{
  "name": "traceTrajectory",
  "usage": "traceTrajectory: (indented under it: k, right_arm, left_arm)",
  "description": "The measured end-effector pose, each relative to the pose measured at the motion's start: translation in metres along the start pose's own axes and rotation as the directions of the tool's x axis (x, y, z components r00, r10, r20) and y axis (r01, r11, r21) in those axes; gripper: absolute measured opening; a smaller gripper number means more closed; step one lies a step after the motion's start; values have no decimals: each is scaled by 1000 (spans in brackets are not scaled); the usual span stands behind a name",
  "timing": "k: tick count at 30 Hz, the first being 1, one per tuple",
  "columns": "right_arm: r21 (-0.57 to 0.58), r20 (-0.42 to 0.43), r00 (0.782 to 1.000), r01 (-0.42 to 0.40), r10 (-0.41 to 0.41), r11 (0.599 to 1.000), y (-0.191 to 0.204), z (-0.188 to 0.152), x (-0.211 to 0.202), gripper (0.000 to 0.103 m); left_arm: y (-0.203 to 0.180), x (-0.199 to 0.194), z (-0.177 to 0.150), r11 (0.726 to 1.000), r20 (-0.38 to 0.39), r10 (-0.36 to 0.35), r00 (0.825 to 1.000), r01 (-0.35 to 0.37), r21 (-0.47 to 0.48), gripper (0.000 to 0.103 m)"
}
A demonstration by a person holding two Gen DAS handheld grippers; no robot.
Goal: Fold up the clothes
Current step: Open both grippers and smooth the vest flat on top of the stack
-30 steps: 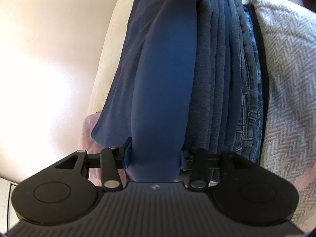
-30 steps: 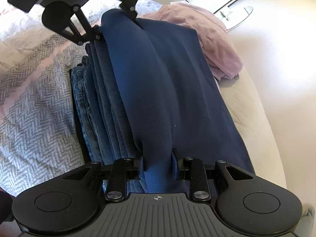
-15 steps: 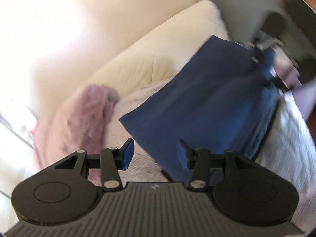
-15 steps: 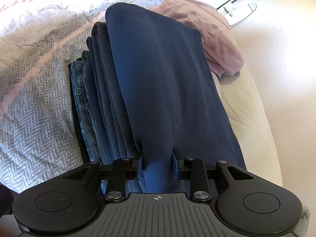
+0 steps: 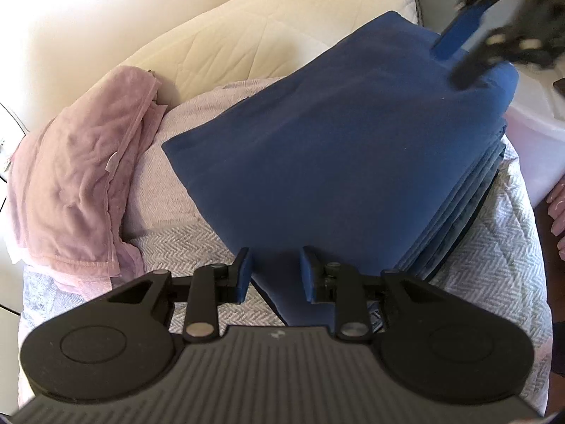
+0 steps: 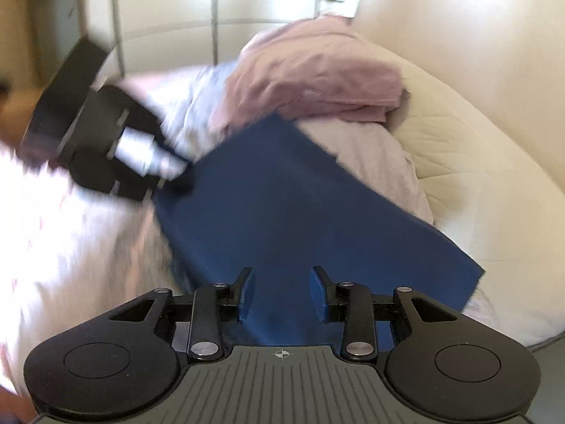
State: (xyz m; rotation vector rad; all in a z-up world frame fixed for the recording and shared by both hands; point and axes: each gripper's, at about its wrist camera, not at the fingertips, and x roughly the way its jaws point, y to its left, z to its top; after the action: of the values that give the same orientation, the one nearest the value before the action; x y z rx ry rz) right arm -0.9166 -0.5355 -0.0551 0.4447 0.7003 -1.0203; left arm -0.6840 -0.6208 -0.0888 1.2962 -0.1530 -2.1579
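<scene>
The folded navy garment (image 5: 335,162) sits on top of the blue clothes stack (image 5: 455,219) on the herringbone bedspread (image 5: 494,258); back off straight so you don't drag its edge. Left gripper (image 5: 274,272) is closing on nothing, right gripper (image 6: 281,293) is opening, both released. Go next for the crumpled pink garment (image 5: 77,176) beside the stack.

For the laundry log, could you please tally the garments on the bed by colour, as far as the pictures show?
Navy, folded top garment on the stack: 1
Other blue folded garments beneath it, edges only, count uncertain: at least 3
Pink, crumpled garment: 1
Total: at least 5
</scene>
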Motion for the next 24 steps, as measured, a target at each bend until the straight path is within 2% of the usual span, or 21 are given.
traceTrajectory:
  k: [5,9,14,18,21,24]
  right_arm:
    - [105,-103,991,-70,80,992,-13,-5,46,35]
    - [112,-90,992,-78,88,991,-5,-18,43,35]
    - [104,-107,990,-82,94,991,-12,-10,44,35]
    - [112,-106,991,-72,84,991,-8,-13,48,35]
    - [107,-98,993,-54,65,993,-1,-18,49,35]
    - [110,-84,995,-34,44,993,5,-23,48,35]
  left_arm:
    - [-3,-4,-10,999,-20,-17,1000,16,-27,25]
    - [-13,-5,-15,999,-39,-18,999,17,-37,25]
    - [-4,-16,16,1000,-20,-13,1000,12,-22,27]
    - [18,-6,53,996,16,-8,1000,9,-84,27]
    - [34,20,79,990,19,-9,1000,12,-138,27]
    - [50,57,87,979,-41,-29,999,21,-204,27]
